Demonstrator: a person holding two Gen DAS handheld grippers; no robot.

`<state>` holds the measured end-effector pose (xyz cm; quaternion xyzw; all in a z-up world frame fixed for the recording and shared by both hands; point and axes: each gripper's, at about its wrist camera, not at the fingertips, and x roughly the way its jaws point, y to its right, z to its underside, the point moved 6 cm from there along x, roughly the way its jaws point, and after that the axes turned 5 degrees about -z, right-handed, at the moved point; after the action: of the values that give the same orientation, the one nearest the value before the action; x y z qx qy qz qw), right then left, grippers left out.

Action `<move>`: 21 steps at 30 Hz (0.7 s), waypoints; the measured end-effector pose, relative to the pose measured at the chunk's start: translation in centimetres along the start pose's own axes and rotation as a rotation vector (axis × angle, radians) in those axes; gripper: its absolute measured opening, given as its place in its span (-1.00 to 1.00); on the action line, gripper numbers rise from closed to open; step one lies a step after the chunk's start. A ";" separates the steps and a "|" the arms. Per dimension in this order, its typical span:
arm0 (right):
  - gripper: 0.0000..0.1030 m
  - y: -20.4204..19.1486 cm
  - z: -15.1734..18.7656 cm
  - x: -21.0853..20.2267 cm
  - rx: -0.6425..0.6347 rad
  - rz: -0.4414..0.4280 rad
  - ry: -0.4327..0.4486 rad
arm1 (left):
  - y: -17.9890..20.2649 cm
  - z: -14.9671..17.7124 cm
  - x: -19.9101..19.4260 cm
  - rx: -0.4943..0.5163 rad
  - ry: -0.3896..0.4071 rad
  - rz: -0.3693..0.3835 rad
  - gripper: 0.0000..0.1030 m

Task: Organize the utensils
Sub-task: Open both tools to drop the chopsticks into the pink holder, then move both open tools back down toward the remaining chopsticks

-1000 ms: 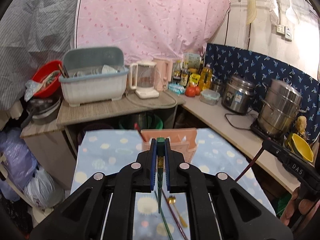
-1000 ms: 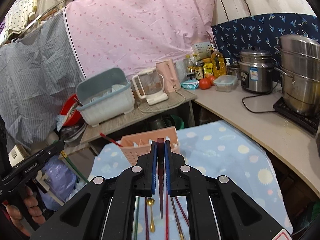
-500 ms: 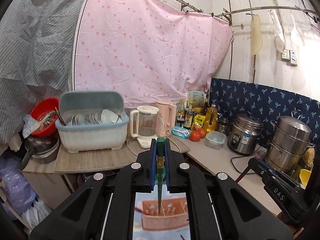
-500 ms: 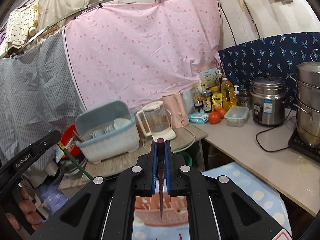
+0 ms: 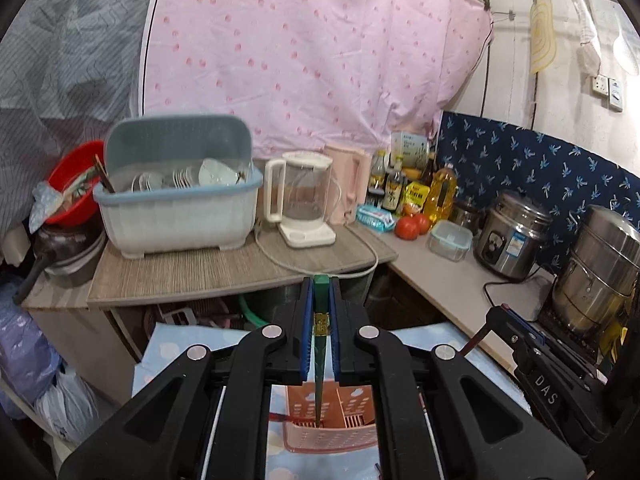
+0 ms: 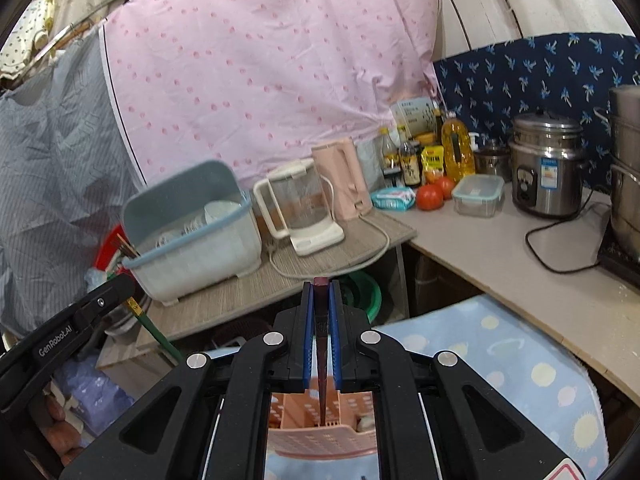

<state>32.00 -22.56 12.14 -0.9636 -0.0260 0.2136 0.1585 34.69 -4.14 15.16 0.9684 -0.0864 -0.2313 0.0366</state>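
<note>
Left hand-held gripper (image 5: pixel 320 292): jaws drawn in narrow on a green chopstick (image 5: pixel 320 364), which is pinched near its top end and hangs with its tip pointing down into a pink utensil basket (image 5: pixel 352 434).

Right hand-held gripper (image 6: pixel 321 292): jaws drawn in narrow on a dark red chopstick (image 6: pixel 321 376), held near its top end in the same way, tip down at the pink utensil basket (image 6: pixel 320 440).

Pink utensil basket: perforated plastic, divided into compartments, standing on a light blue cloth (image 6: pixel 500 360) printed with pale planets and dots. Which compartment each tip meets cannot be told.

Cross views: the right hand-held gripper shows at the right edge of the left wrist view, with its chopstick slanting down beneath it; the left one shows at the left edge of the right wrist view, with part of a hand under it.

Background, well apart from the basket:
- Dish rack (image 5: pixel 176 204), blue-rimmed, holding white bowls and plates.
- Clear kettle (image 5: pixel 304 204) on a white base, with a pink kettle (image 6: pixel 344 180) just beside it.
- Two tomatoes (image 5: pixel 410 224).
- Clear lidded box (image 6: pixel 478 194).
- Steel rice cooker (image 6: pixel 546 164).
- Pink dotted curtain (image 5: pixel 312 52) hanging behind the desk (image 6: pixel 500 248).
</note>
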 end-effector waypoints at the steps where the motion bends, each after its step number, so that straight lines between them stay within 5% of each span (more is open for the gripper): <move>1: -0.85 0.2 0.5 0.3 0.002 0.003 -0.017 | -0.1 0.4 0.3 -0.004 -0.014 0.002 -0.86; 3: -0.73 0.7 1.4 0.6 0.007 0.015 -0.039 | -0.3 1.0 0.6 -0.010 -0.027 0.000 -0.82; 7: -0.09 1.4 2.0 -1.2 0.015 0.040 -0.009 | -0.6 1.6 -0.2 -0.020 -0.015 -0.018 -0.02; 9: -0.09 1.4 2.2 -2.3 0.008 0.045 0.000 | -0.8 1.9 -0.9 -0.022 -0.012 -0.023 0.09; 21: -0.03 2.4 8.8 -9.1 0.034 0.023 -0.069 | -0.9 9.2 -6.0 -0.020 -0.142 0.007 0.17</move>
<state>19.99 -23.35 7.50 -0.9531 -0.0168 0.2490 0.1713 25.38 -2.38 9.56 0.9488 -0.0897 -0.3002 0.0407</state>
